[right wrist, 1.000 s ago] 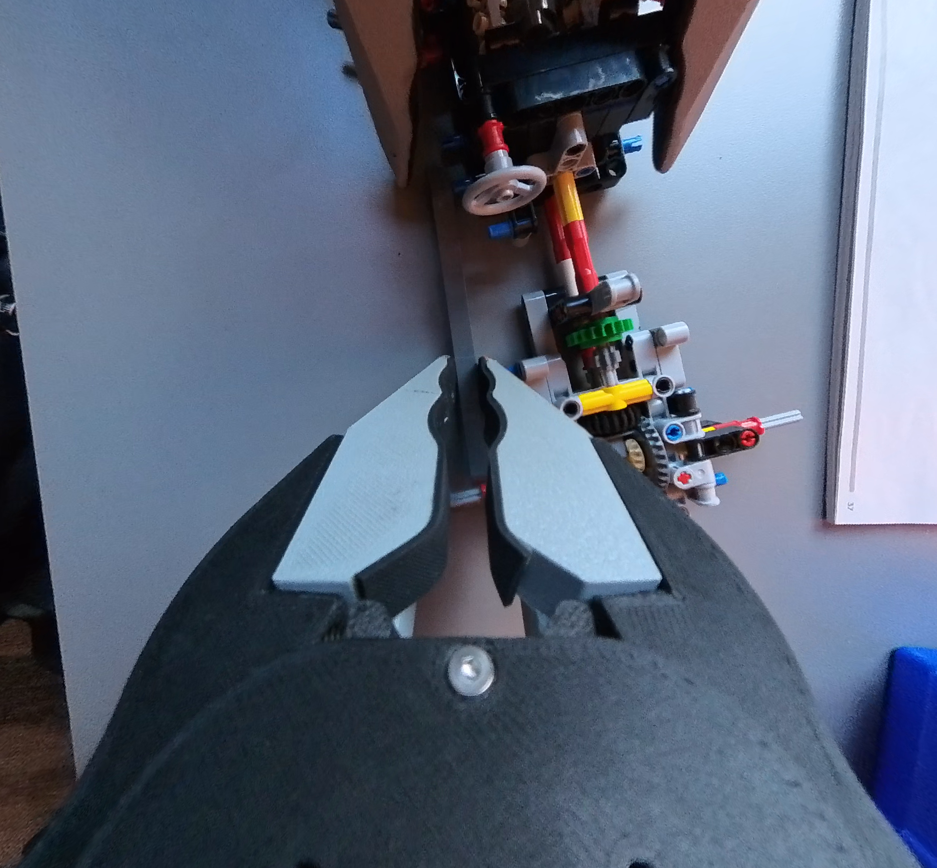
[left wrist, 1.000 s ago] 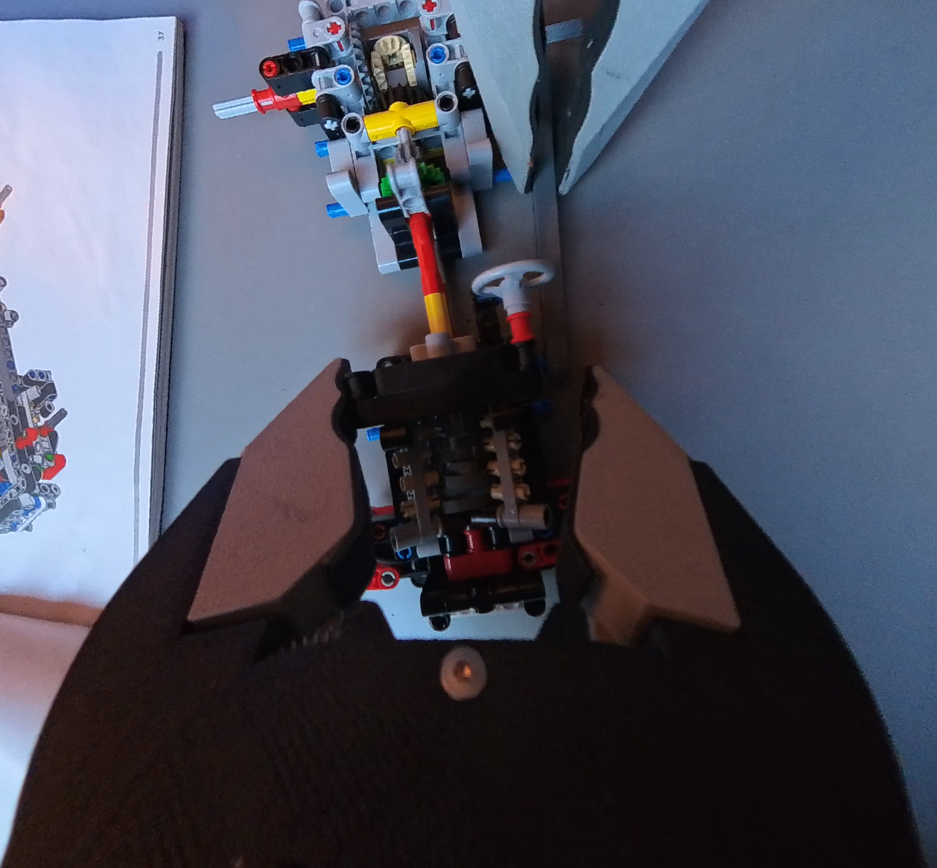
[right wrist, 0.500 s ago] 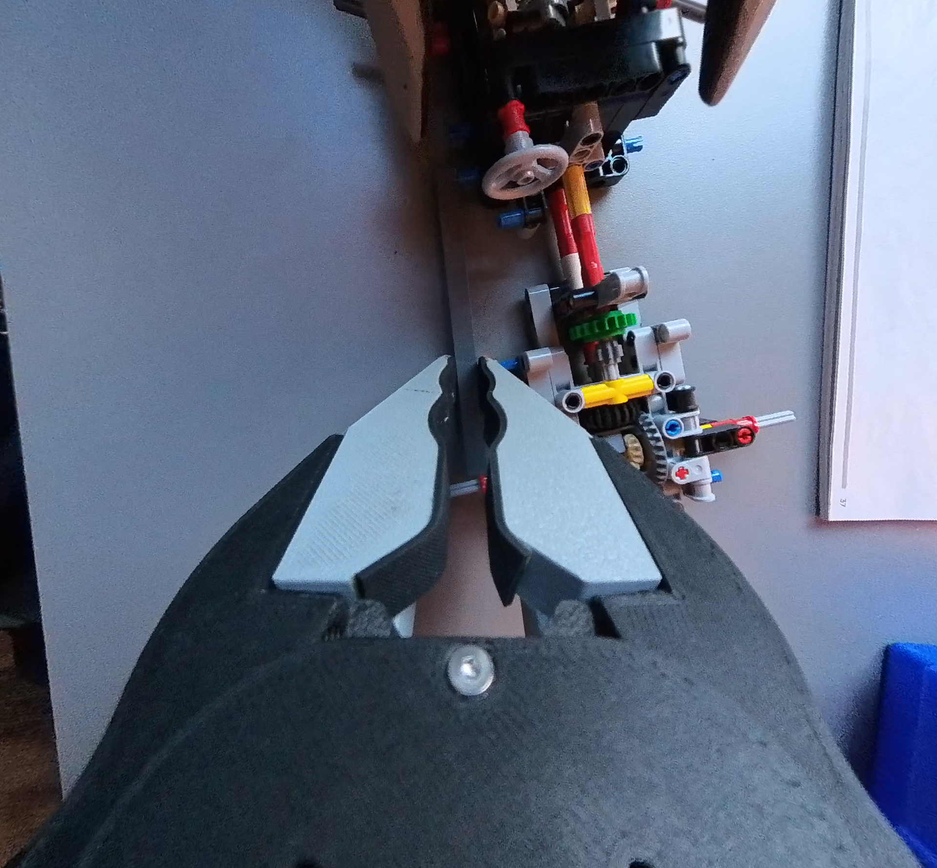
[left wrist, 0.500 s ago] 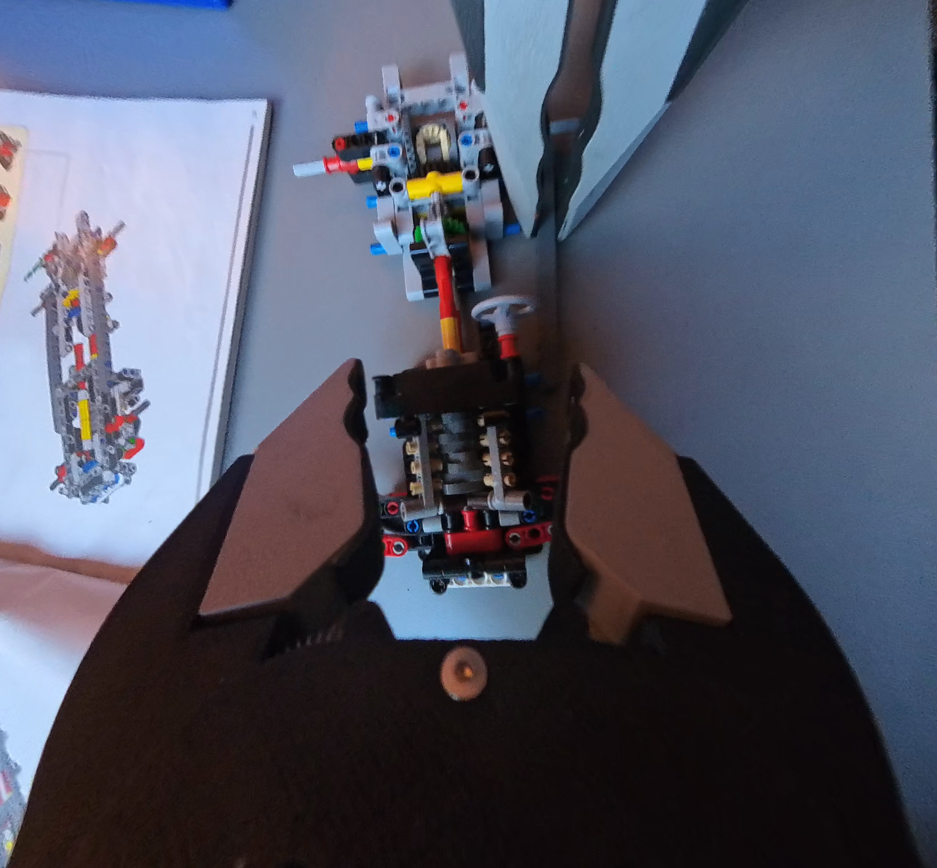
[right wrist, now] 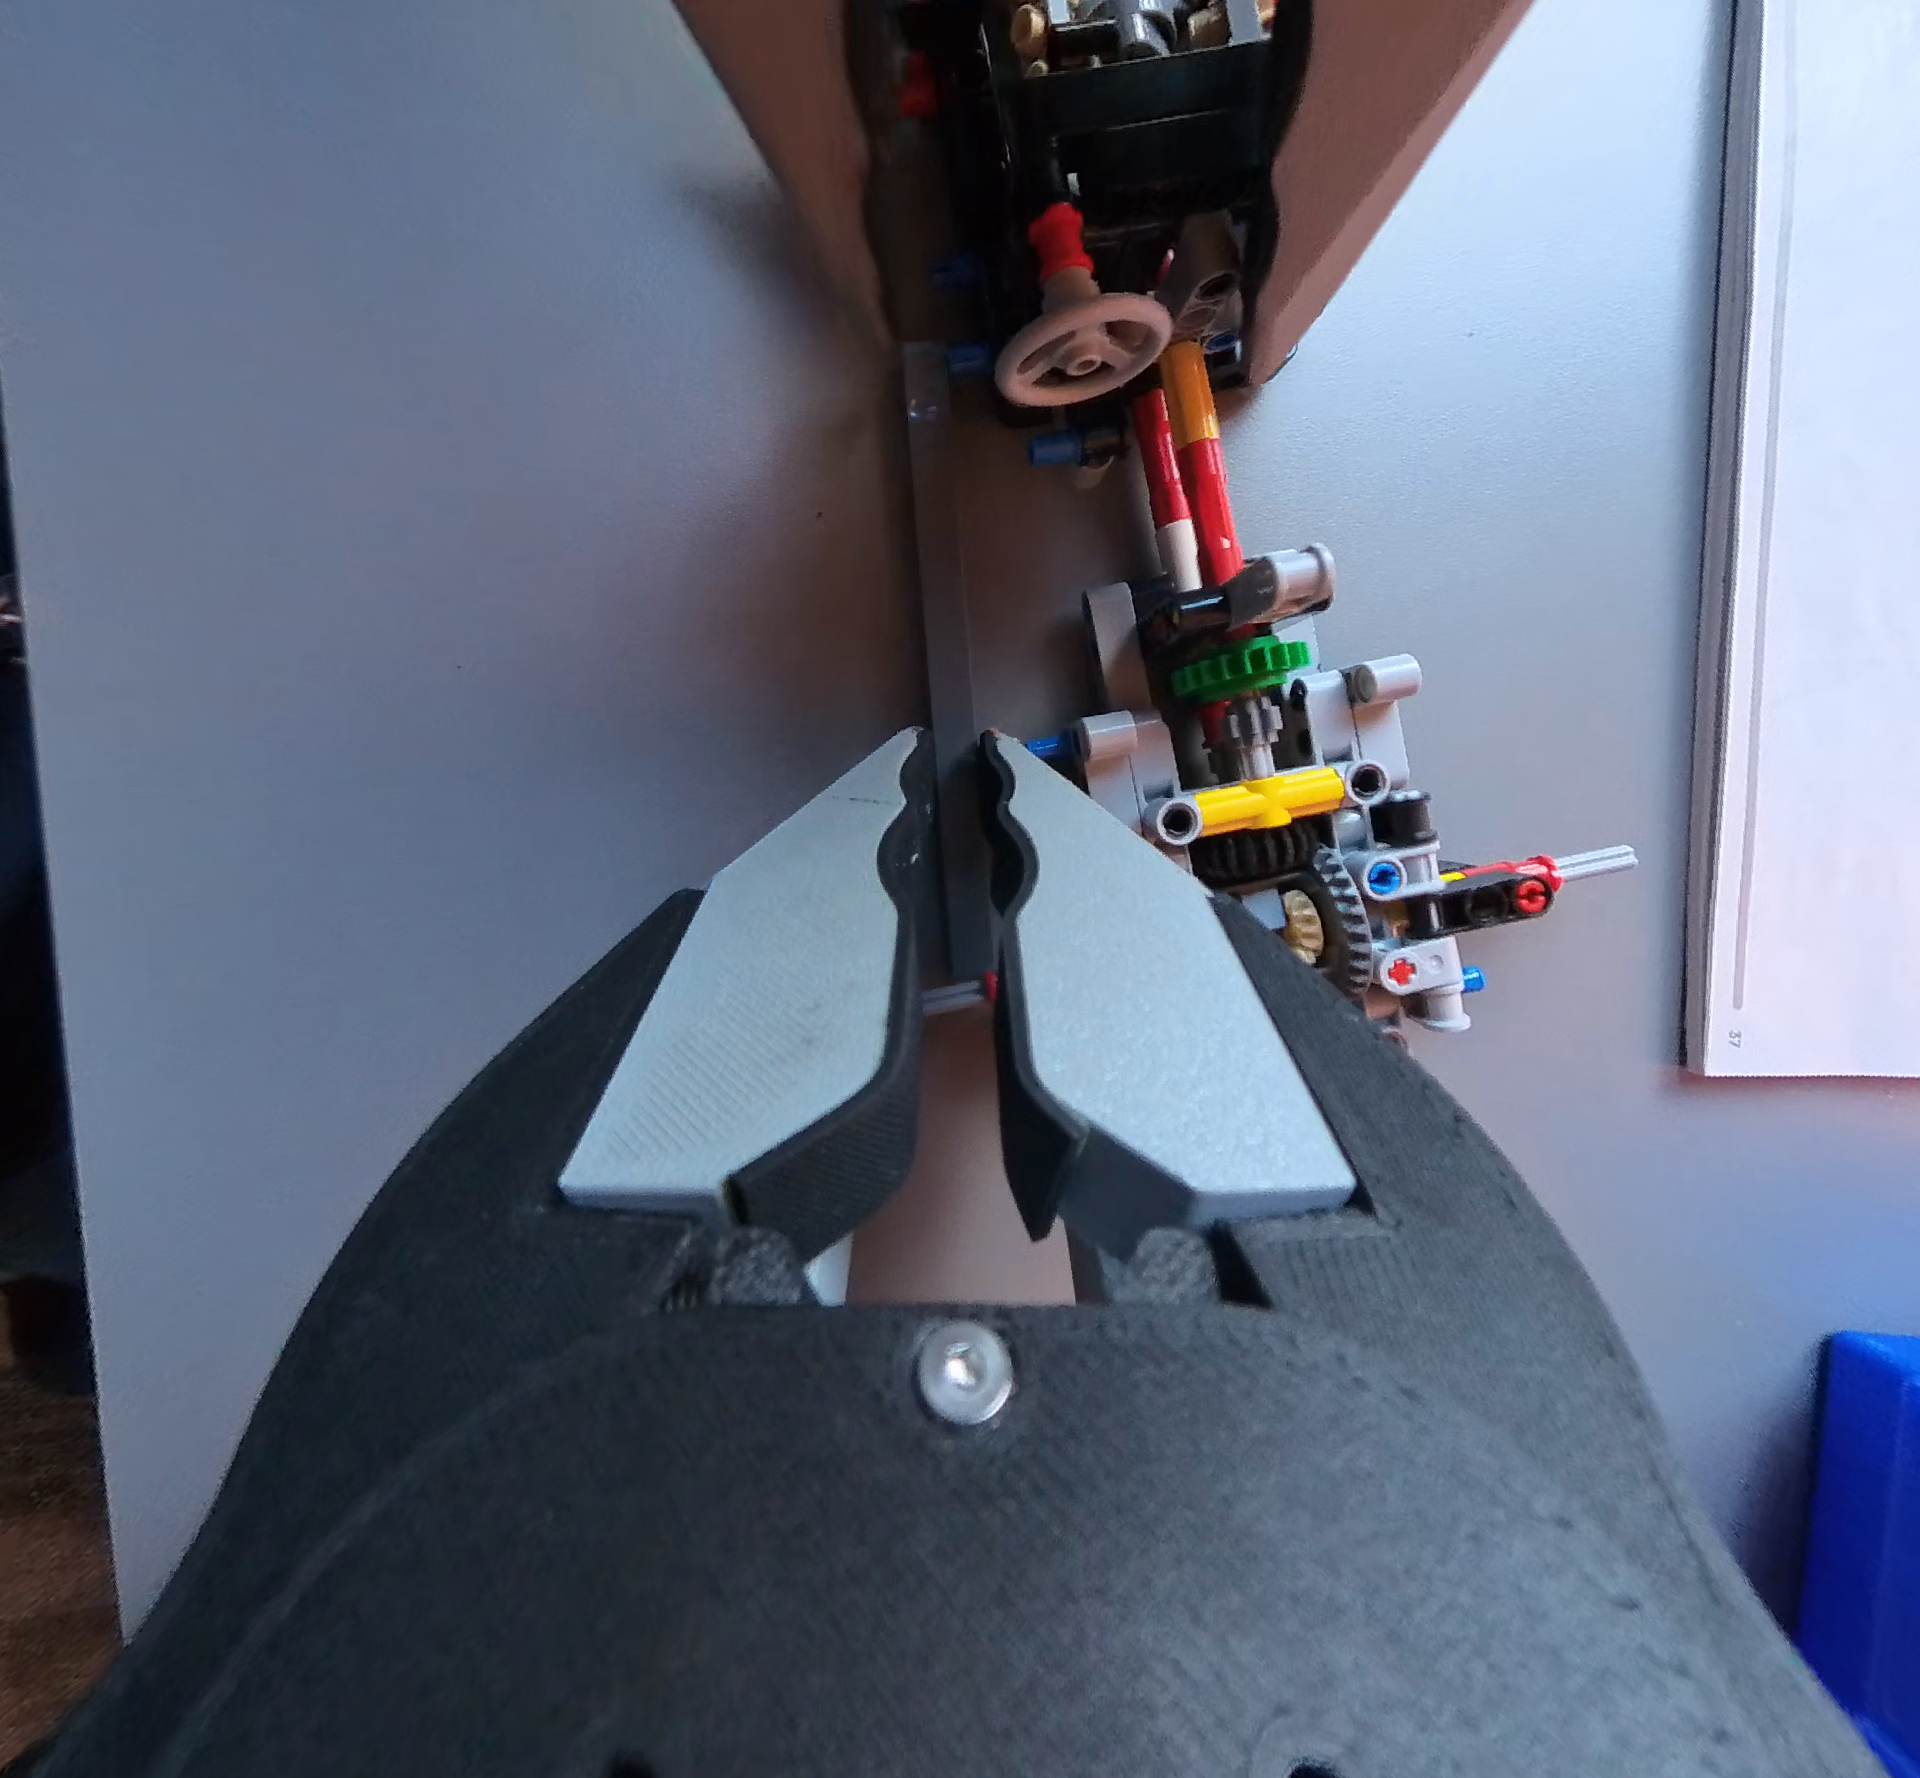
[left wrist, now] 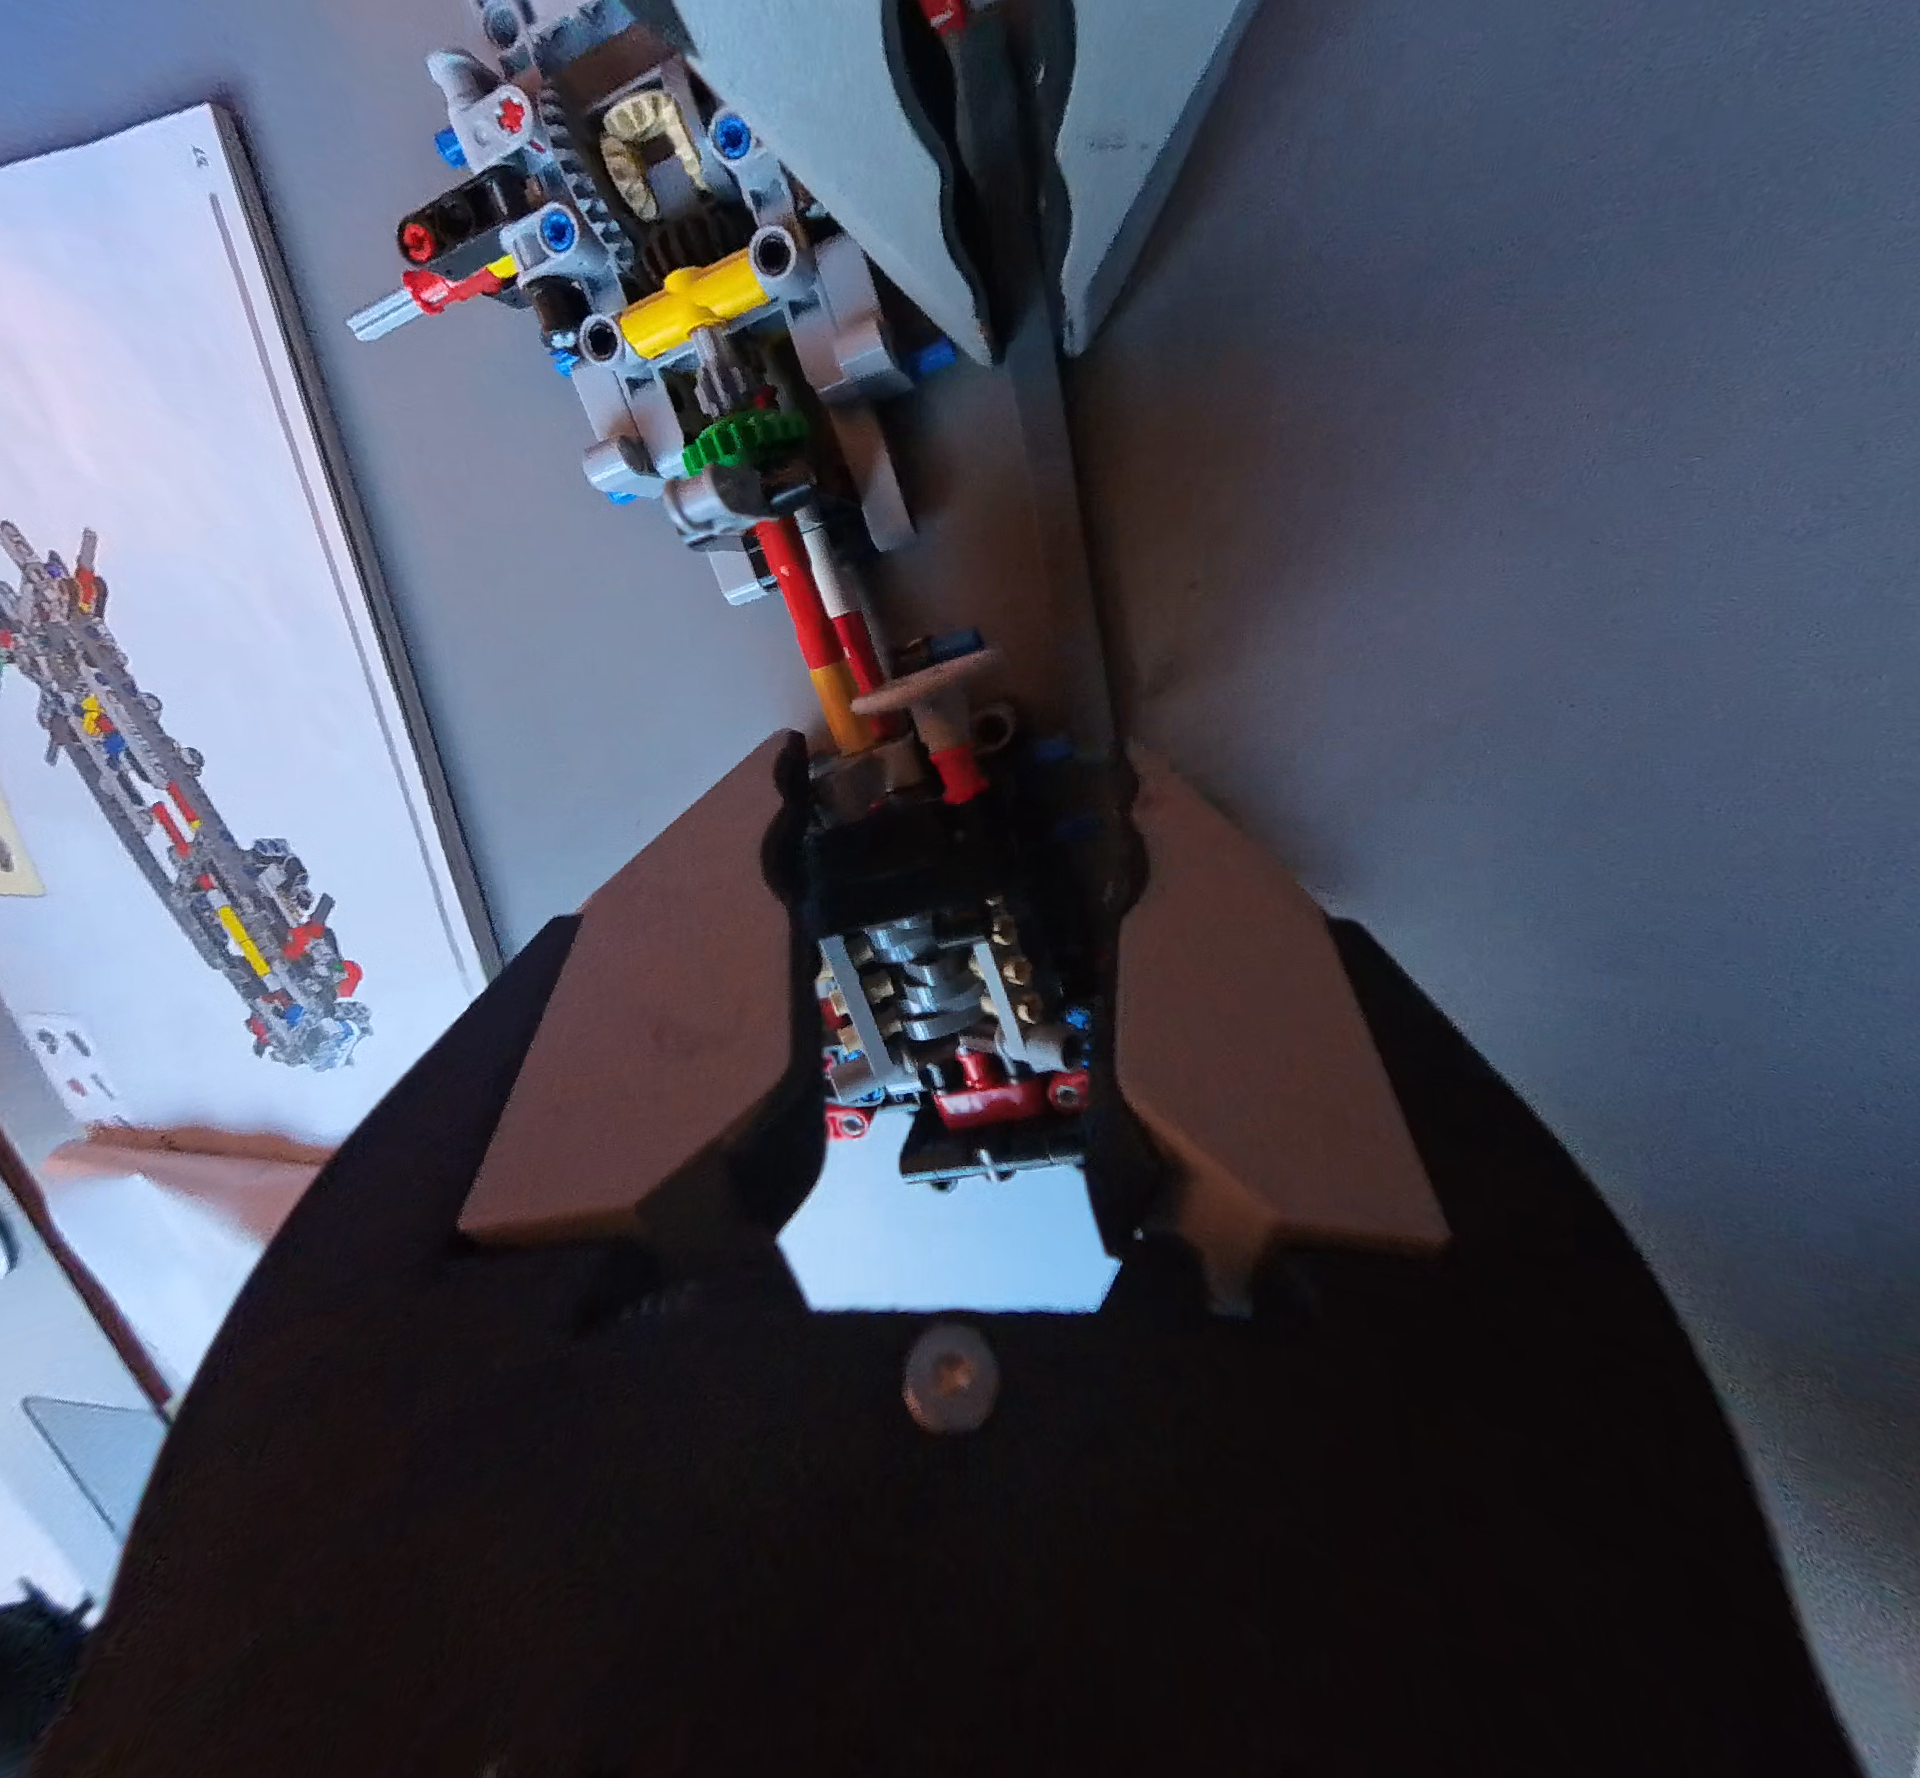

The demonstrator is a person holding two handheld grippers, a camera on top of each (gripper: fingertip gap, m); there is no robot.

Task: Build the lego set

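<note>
A brick-built chassis model lies along a grey table. It has a black engine block, a light steering wheel, red and yellow shafts, and a grey gear unit with a green gear. My left gripper, with brown fingers, is shut on the engine block end, with pads against both sides. It also shows at the top of the right wrist view. My right gripper, with grey fingers, is shut on the model's long dark grey beam beside the gear unit.
A white instruction booklet lies open left of the model and appears on the right in the right wrist view. A blue bin stands at the lower right. The table edge runs down the left. My right fingertips sit around 7 cm from my left ones.
My left gripper's fingers have closed in from wide open onto the engine block. The left view has tilted and drawn closer to the model. My right gripper has kept its hold on the beam.
</note>
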